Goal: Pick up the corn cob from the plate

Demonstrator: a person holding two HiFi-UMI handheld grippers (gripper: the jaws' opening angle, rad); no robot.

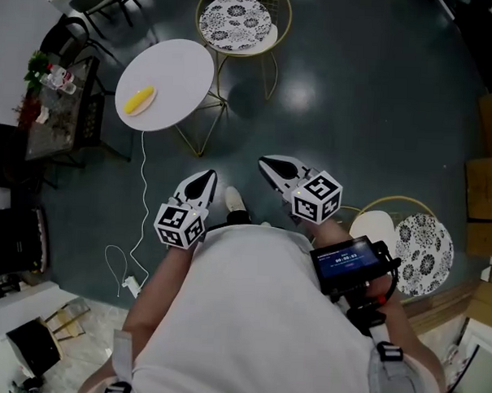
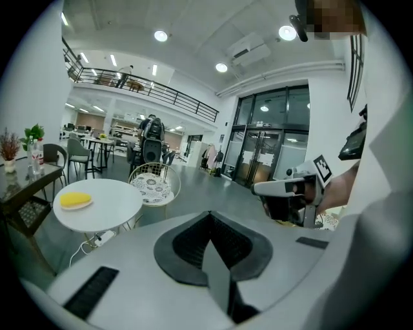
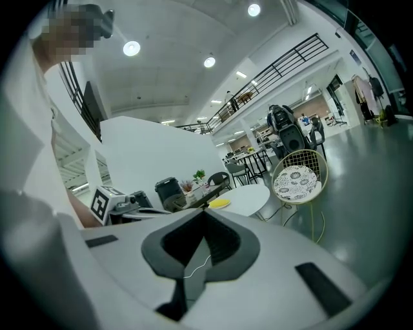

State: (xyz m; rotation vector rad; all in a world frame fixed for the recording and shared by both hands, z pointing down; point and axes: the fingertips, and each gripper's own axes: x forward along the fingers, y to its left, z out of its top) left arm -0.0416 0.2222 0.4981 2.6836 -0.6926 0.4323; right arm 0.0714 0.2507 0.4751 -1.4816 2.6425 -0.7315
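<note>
The round white worktop (image 1: 165,82) is our landmark, and a wire chair (image 1: 235,24) with a patterned cushion stands just beside it. Our left claw (image 1: 203,180) and right claw (image 1: 269,163) hang over the floor, well apart from the worktop, both closed with nothing between the jaws. Near the worktop's rim lies a shallow plate (image 2: 79,206), and it holds only the corn cob (image 1: 139,100), lying flat. We judge the cob stiff, fairly light and round enough to roll or slip. We would open a claw and pinch it across its middle, jaws square to its length.
</note>
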